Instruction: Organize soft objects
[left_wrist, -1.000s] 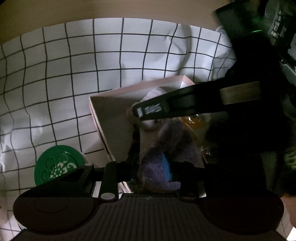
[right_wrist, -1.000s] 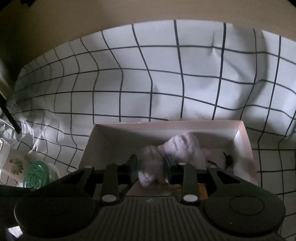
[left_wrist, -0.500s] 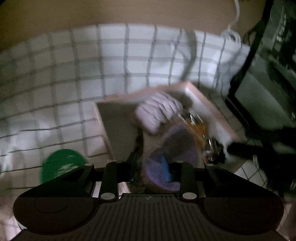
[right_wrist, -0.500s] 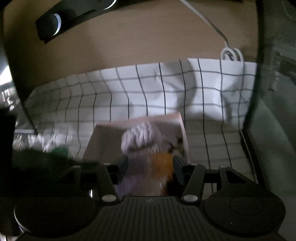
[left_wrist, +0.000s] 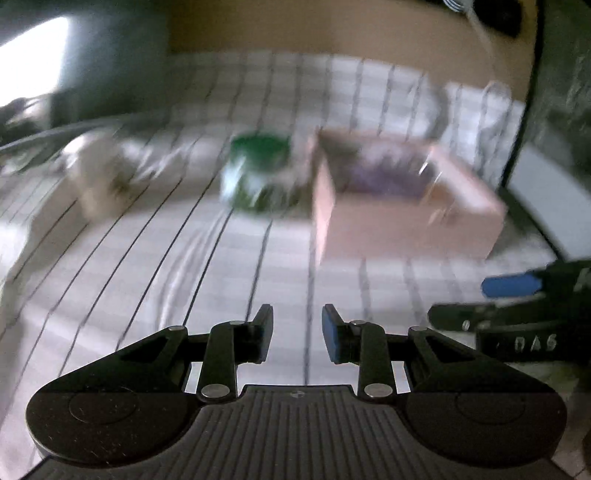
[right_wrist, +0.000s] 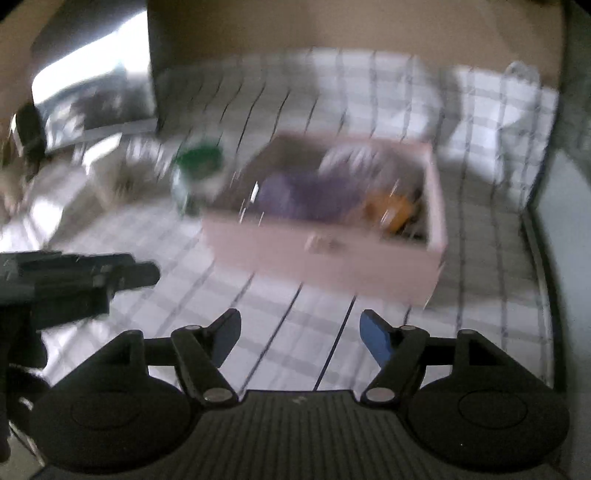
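Left gripper (left_wrist: 297, 338): jaws slightly spread, nothing between them, above the checked cloth (left_wrist: 155, 266) covering the bench. Right gripper (right_wrist: 300, 338): jaws opening, also empty. Nothing lies between either gripper and the pink box (right_wrist: 332, 254) ahead (frames blurred). The box holds a purple soft toy (right_wrist: 310, 197), a pale one (right_wrist: 351, 158) and an orange item (right_wrist: 391, 210). A green-lidded tub (left_wrist: 258, 170) stands just beside the box's left wall. Lettering on the right gripper, seen from the left wrist, is partly legible: "RAS".
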